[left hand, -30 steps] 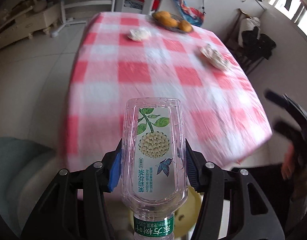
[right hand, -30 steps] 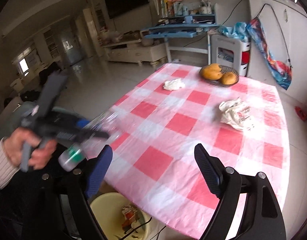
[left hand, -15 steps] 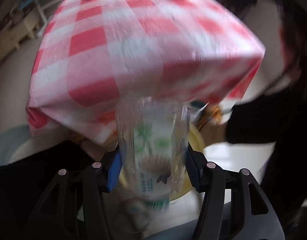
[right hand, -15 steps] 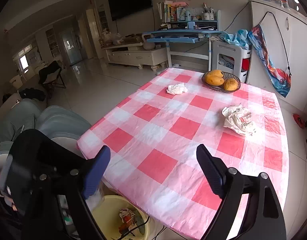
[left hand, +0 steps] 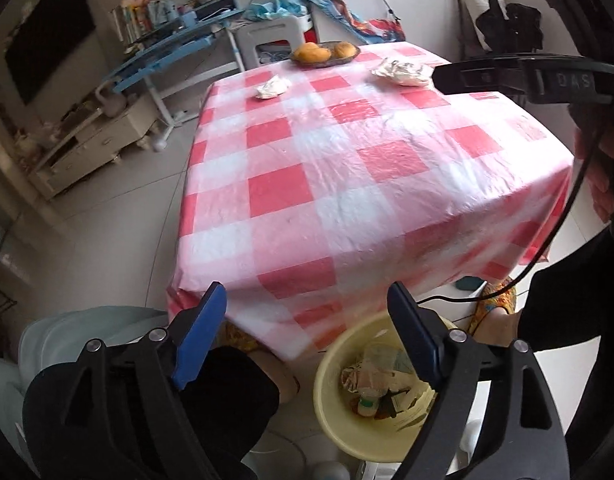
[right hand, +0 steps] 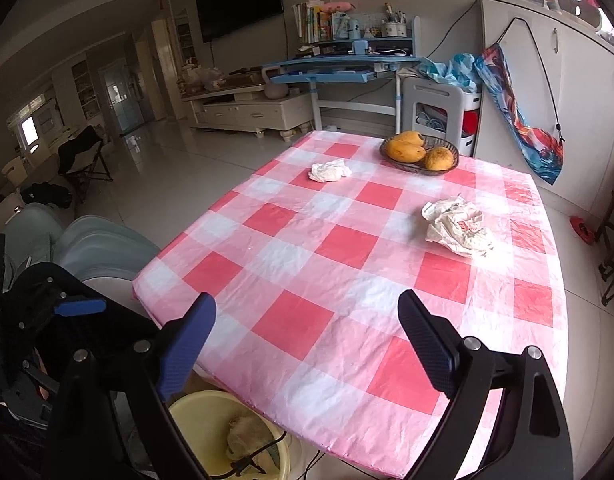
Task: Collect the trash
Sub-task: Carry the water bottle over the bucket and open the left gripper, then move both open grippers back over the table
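With both the left claw [left hand: 307, 320] and the right claw [right hand: 307, 332] spread and empty (the left's jaws have just been opening, nothing between them), the crumpled wrapper [right hand: 457, 226] and tissue [right hand: 330, 171] near the fruit bowl [right hand: 419, 154] may slip from a shallow pinch before reaching the bin [left hand: 335, 416].

Red-and-white checked plastic tablecloth [right hand: 347, 248]: near half unobstructed; crumpled white wrapper [right hand: 457, 226], tissue wad [right hand: 330, 171], dark fruit bowl [right hand: 419, 155] occupy far half.

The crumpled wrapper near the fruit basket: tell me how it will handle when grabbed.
The crumpled wrapper looks thin and creased, so it will probably squash rather than resist. Likely very light, so a push may just slide it across the glossy tablecloth. Unlikely to roll.
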Action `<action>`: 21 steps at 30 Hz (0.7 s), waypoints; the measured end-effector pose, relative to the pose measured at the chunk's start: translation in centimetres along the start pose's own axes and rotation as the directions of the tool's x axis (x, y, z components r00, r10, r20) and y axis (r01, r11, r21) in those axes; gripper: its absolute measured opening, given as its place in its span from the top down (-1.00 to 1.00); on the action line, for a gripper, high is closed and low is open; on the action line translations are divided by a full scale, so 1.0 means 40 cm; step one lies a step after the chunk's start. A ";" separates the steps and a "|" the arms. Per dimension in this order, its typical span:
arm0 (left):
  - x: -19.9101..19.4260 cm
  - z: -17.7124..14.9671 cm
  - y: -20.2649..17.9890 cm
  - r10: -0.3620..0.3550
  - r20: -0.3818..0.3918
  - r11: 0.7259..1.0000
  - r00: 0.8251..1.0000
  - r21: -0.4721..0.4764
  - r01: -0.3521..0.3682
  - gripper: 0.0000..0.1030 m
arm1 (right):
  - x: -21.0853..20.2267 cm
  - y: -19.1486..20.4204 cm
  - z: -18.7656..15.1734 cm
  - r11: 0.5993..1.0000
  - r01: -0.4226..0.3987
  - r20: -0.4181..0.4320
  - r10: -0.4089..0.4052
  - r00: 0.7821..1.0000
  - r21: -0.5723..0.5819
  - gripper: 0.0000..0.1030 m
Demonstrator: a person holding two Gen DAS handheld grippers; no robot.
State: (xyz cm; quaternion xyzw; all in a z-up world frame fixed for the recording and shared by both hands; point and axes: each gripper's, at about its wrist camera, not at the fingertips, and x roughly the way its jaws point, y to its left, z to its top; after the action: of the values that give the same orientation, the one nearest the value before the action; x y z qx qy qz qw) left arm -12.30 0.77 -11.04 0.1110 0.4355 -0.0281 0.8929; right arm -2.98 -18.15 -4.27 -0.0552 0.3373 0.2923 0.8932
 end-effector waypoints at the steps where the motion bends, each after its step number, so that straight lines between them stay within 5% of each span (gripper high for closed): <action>1: 0.000 0.007 0.004 -0.005 0.004 1.000 1.000 -0.008 0.005 -0.54 | 0.000 0.000 0.001 1.000 0.010 0.003 -0.010 1.000 -0.002 -0.72; 6: -0.009 0.027 0.019 0.005 0.066 0.999 0.998 -0.049 -0.002 -0.65 | 0.001 0.002 0.002 0.999 0.035 0.014 -0.035 0.999 -0.009 -0.77; 21: 0.011 0.026 0.024 -0.001 0.072 0.997 0.997 -0.078 0.006 -0.70 | 0.029 0.025 0.002 0.998 0.049 -0.009 -0.050 0.999 -0.044 -0.78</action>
State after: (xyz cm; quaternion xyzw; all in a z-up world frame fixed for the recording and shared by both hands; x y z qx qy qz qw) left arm -11.09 1.51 -10.61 0.0740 0.4042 -0.0164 0.9115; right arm -2.79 -16.74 -4.87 -0.0846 0.3337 0.2773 0.8970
